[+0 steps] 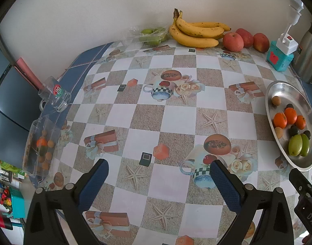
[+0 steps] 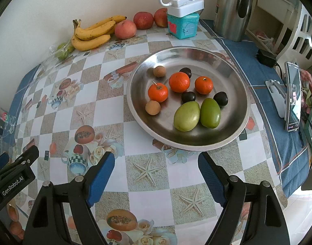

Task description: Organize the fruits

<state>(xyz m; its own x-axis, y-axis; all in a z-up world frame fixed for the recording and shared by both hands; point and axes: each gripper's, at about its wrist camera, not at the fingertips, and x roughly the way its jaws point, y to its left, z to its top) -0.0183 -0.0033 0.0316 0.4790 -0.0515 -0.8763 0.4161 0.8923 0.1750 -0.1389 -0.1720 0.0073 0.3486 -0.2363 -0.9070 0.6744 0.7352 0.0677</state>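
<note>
Left gripper point(image 1: 159, 175): black plastic arms, blue textured pads point(image 1: 225, 185), silver round pivot screws. Right gripper point(image 2: 156, 173): same build, blue pads point(image 2: 100, 178). In the right view the left gripper's black body carries white "GenRobot.AI" lettering.

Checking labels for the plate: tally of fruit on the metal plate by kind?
On the metal plate:
tangerines: 3
green mangoes: 2
dark plums: 3
longans: 2
Total: 10
</note>
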